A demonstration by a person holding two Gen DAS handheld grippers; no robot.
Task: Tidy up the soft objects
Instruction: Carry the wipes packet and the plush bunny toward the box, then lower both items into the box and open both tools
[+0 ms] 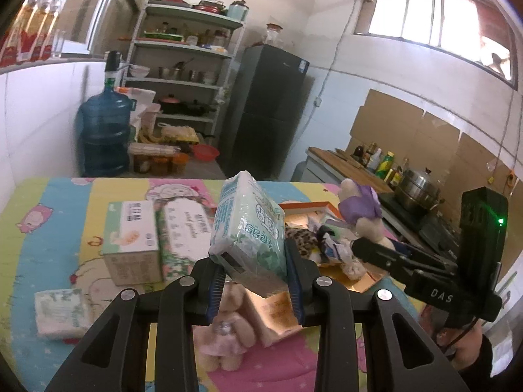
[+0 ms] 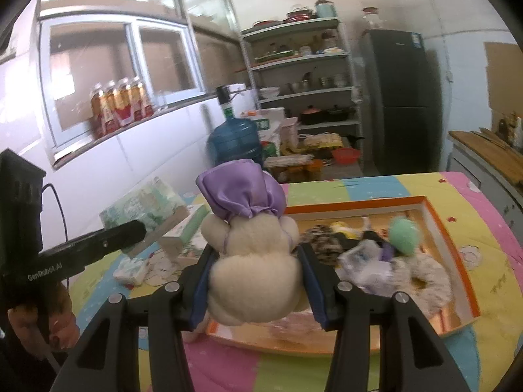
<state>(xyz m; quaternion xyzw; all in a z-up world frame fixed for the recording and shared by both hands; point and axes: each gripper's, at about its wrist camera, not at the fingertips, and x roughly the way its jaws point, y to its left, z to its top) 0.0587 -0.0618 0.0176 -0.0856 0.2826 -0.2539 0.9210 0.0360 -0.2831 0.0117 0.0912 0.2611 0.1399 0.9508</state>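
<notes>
Left claw (image 1: 255, 281): clamped on a green tissue pack (image 1: 248, 228), lifted.
Right claw (image 2: 256, 281): gripping a cream plush toy (image 2: 253, 261) above the orange tray (image 2: 451, 228).

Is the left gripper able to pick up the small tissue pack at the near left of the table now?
Probably not yet. The left gripper already holds a green tissue pack in its jaws. The small tissue pack itself lies uncovered on the table.

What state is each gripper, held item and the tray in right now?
Left gripper: shut on tissue pack, lifted off the table.
Right gripper: shut on plush toy, held above the tray's near edge.
Tray: flat on table, soft items inside.
Tissue boxes: on the table.
</notes>
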